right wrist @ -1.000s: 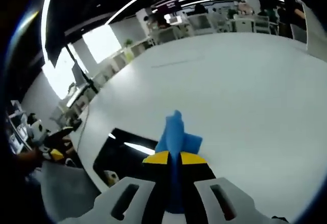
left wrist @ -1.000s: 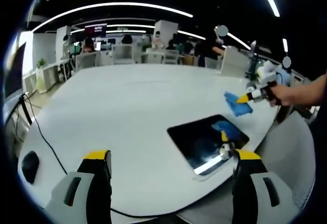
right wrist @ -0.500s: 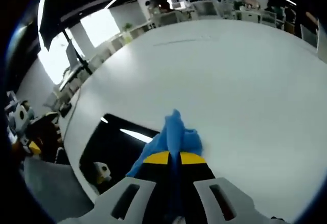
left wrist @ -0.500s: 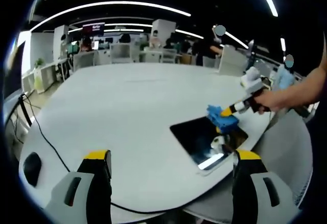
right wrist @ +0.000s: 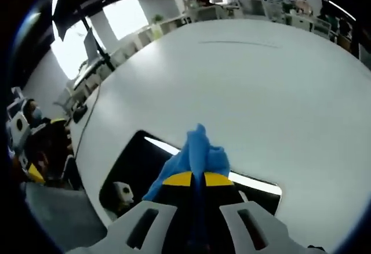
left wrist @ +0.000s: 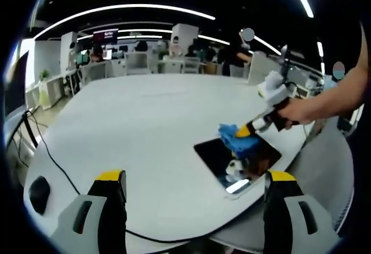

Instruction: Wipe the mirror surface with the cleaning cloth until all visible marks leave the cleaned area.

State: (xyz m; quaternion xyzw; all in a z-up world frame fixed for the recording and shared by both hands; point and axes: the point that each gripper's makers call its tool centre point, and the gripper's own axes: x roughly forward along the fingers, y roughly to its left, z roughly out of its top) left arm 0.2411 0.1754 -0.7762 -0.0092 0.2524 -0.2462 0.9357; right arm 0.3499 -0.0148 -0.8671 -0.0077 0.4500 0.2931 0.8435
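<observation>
Open office, dark ceiling with long light strips [left wrist: 133,6] at 12 o'clock. White chairs [left wrist: 139,60] and desks beyond a big white table [left wrist: 145,120]. Bright windows [right wrist: 124,16] at 10 o'clock.

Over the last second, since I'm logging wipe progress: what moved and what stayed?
The right gripper, shut on the blue cloth, carried it from beside the mirror onto its far edge. The mirror itself stayed put on the white table, and the left gripper stayed open and empty.
</observation>
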